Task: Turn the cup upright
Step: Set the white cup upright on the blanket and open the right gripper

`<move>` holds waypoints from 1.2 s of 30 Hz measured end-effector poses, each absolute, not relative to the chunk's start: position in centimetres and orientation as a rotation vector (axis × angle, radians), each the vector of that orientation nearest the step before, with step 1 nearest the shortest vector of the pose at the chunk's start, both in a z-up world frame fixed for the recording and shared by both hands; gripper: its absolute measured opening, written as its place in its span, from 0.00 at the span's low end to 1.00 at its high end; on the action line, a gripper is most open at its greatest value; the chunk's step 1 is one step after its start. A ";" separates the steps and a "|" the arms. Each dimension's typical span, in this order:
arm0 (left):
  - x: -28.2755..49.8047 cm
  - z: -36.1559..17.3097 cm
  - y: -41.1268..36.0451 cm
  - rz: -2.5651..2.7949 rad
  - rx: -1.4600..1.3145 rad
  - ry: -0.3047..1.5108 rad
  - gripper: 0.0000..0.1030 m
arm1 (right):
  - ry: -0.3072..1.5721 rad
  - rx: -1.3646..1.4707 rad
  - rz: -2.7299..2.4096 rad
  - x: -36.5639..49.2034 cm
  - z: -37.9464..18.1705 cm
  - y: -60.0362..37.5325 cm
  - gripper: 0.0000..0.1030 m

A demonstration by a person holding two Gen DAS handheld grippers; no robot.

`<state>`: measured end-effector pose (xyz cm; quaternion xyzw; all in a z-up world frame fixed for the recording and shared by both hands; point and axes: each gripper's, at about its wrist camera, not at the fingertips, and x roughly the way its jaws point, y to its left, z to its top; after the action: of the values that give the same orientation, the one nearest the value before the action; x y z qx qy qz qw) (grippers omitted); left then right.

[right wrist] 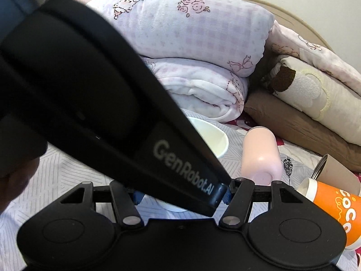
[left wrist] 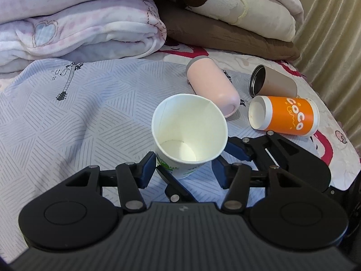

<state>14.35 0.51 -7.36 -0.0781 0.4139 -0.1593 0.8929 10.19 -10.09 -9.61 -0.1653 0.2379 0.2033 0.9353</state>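
Note:
A white paper cup (left wrist: 189,133) with green print stands upright, mouth up, on the bedspread. My left gripper (left wrist: 183,172) has its blue pads wide apart on either side of the cup's base; the left pad (left wrist: 146,169) touches or nearly touches it. My right gripper (left wrist: 239,151) reaches in from the right next to the cup, its jaws apart. In the right wrist view the left gripper's black body (right wrist: 101,103) blocks most of the scene; the cup's rim (right wrist: 212,135) shows behind it and the right gripper (right wrist: 182,197) is open.
A pink tumbler (left wrist: 212,85), a brown metal-rimmed cup (left wrist: 273,81) and an orange COCO cup (left wrist: 286,115) lie on their sides at the right. Folded blankets (left wrist: 79,22) and pillows (left wrist: 237,11) are stacked behind. The bed edge and a curtain (left wrist: 334,33) are at the right.

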 end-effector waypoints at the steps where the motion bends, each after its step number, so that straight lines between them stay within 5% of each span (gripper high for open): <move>1: 14.5 -7.4 0.7 -0.333 -0.180 0.872 0.54 | 0.491 -0.333 0.413 10.3 -9.6 -10.1 0.64; 8: 14.9 -8.0 1.3 -0.337 -0.250 0.931 0.57 | 0.518 -0.286 0.394 12.1 -8.6 -9.6 0.77; 17: 12.1 -5.5 2.1 -0.310 -0.229 0.950 0.63 | 0.658 -0.309 0.348 12.9 -6.6 -9.8 0.78; 36: 2.5 3.5 3.2 -0.112 -0.081 0.767 0.68 | 0.626 -0.062 0.289 1.5 2.2 -15.7 0.80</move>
<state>2.47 3.25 3.53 -0.0396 0.3739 -0.0544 0.9250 1.52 -15.68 2.24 -0.0305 0.3068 0.1416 0.9407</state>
